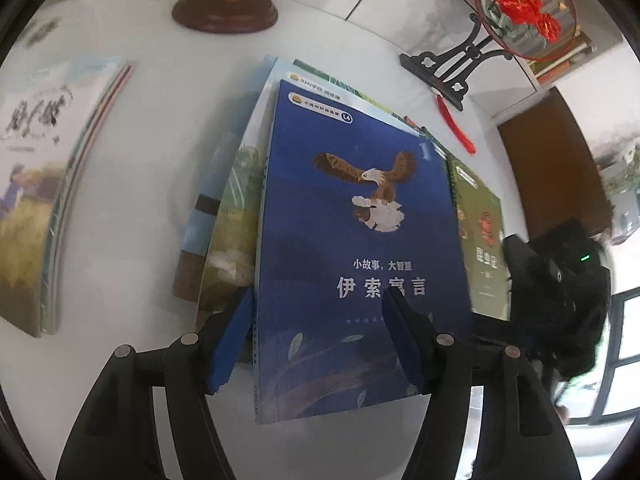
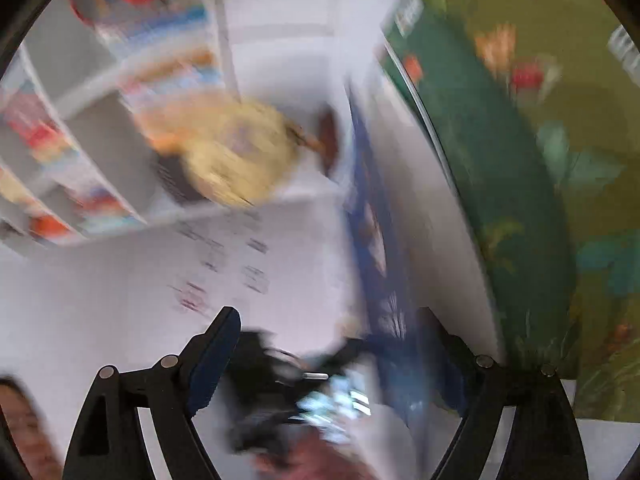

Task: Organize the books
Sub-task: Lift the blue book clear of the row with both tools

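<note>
Two grippers, one messy pile of books on my white table (image 1: 132,208)

My left gripper (image 1: 316,300) sits half open over the blue paperback with an eagle (image 1: 360,240), pads off it, topping the pile. My right gripper (image 2: 332,320) gapes wide beside the green picture book (image 2: 520,184); blurry, nothing gripped.
</note>
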The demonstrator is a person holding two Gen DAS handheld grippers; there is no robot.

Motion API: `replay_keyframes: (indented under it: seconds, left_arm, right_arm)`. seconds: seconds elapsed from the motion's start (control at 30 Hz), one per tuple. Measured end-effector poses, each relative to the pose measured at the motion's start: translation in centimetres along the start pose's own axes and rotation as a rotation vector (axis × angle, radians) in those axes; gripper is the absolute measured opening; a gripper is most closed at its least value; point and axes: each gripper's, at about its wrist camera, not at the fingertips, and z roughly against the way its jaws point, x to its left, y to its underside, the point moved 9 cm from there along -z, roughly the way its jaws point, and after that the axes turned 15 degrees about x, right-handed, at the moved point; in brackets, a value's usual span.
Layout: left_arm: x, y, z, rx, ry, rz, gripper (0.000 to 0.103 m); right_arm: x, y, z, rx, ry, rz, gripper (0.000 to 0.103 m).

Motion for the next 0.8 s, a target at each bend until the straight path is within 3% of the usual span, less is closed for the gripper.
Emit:
replay_keyframes:
  seconds: [0.07,0.13,0.27,0.33,0.4,0.47,0.57,0.7,0.8]
  left_arm:
    - [-0.1,0.0,-0.1,0.003,0.01,-0.002,0.063]
    - [-0.1,-0.1,0.2,0.001,0.034,-0.003,0.063]
    - [-0.5,-0.1,0.7,-0.021,0.049,-0.013,0.063]
    - [-1.0,-0.1,1.3,-0.036,0.069,-0.017,0.063]
    - [-2.1,-0.1,2.4,-0.052,0.141,-0.038,0.06]
    - [-2.7,-0.1,3.3,-0.079,0.145,-0.061,0.061]
    - [-3.0,-0.5,3.3,-0.086,0.184,-0.064,0.061]
    - [-2.2,-1.9,1.7,-0.079,0.201,-0.039,0.064]
    - [-1.3,-2.6,1.0,-0.058,0.295,0.019,0.064]
  right_arm:
    - [0.8,0.2,-1.6,0.023,0.136,0.082,0.082]
    - [1.1,-0.2,-2.0,0.0,0.214,0.106,0.082]
    - [1.1,-1.3,-1.6,-0.054,0.376,0.147,0.058]
    - [1.4,-1.5,-2.2,-0.047,0.459,0.189,0.058]
    - [1.6,-1.6,-2.5,-0.032,0.554,0.244,0.056]
    - [1.8,-1.5,-3.2,-0.006,0.628,0.301,0.056]
    - [1.9,-1.5,-2.5,-0.02,0.565,0.296,0.055]
    - [0.8,-1.5,-2.1,-0.006,0.576,0.289,0.055]
    - [0.9,-1.7,-1.9,-0.016,0.585,0.296,0.056]
